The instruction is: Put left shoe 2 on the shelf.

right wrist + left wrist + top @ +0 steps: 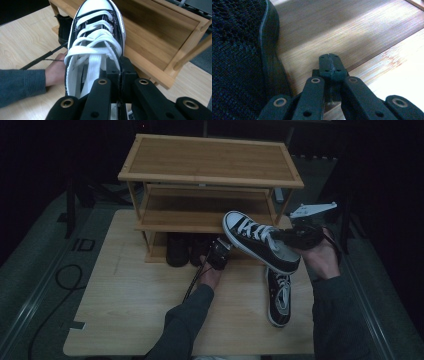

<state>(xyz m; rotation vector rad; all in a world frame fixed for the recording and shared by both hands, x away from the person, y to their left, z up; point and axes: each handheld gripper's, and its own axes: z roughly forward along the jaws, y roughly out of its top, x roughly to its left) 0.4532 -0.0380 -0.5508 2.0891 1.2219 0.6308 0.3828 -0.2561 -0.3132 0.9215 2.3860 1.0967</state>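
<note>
A black canvas sneaker [260, 244] with white laces and a white toe cap hangs tilted in the air, its toe toward the middle shelf of a bamboo shoe rack [210, 176]. My right gripper [286, 236] is shut on the side of its collar [117, 63]; seen in the right gripper view, the sneaker [96, 32] points at the rack [160, 53]. Its twin sneaker [278, 296] lies flat on the table. My left gripper [218, 254] sits low by the bottom shelf, jaws shut [331, 65] with nothing between them, beside a black mesh shoe [237, 62].
Two dark shoes [176, 249] stand on the rack's bottom shelf, left of my left gripper. The rack sits at the back of a light wooden table [130, 305]. A cable [67, 277] lies on the floor to the left. The top shelf is bare.
</note>
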